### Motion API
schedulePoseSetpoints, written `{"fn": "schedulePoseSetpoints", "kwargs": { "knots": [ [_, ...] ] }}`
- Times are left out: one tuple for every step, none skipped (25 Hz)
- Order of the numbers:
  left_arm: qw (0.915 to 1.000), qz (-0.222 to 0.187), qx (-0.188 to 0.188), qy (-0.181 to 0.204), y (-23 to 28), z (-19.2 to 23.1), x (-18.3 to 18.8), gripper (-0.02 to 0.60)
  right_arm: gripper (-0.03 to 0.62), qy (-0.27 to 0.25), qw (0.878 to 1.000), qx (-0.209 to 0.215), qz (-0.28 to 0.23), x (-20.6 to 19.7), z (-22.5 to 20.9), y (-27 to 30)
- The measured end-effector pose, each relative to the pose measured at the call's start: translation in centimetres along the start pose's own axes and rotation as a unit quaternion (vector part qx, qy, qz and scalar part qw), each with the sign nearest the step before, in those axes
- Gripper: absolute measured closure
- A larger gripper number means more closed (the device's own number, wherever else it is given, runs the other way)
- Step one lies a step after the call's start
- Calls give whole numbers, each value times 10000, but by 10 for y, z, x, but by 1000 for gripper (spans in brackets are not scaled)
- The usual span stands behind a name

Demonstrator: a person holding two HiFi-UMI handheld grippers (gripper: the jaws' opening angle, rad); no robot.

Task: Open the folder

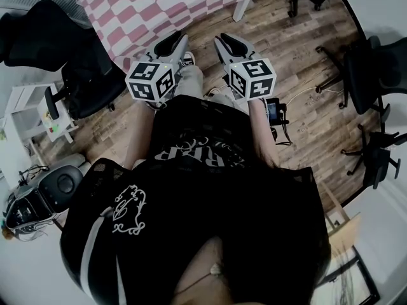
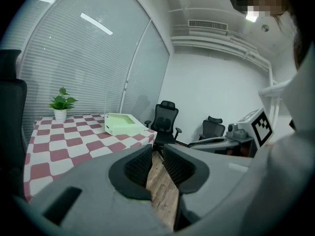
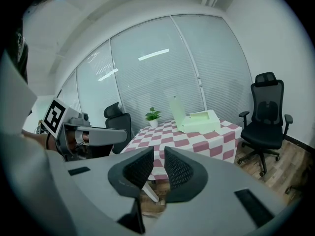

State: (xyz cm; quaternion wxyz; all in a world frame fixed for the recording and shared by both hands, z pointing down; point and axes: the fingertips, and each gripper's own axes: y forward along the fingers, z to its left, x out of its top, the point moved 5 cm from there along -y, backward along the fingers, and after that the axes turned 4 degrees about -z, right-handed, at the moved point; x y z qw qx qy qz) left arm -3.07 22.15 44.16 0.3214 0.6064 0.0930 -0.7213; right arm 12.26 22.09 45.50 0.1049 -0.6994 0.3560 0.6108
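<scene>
Left gripper (image 2: 157, 150): I saw its jaws parted by a narrow slit. Only the wooden floor (image 2: 165, 193) showed through the slit, and nothing lay between the pads. Right gripper (image 3: 158, 155): I saw the same, a slim gap, empty and touching nothing. In the head view I held both grippers side by side before my waist, tips aimed toward the checked table (image 1: 146, 11).

Folder (image 3: 199, 121): pale green, it lay on the tabletop, well apart from both grippers and ahead of their jaws. In the right gripper view its lid stood upright at the folder's left side. The left gripper view showed the folder as a shallow tray near the table's corner. A potted plant (image 2: 61, 104) stood on the same table, apart from the folder.
</scene>
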Motion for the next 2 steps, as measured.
{"fn": "schedulePoseSetpoints", "kwargs": {
  "knots": [
    [10000,4,-3,4,2,1,0,500,526,4,10000,-7,6,0,-2,2],
    [10000,9,-7,9,4,2,0,500,525,7,10000,-13,12,0,-3,3]
  ]
}}
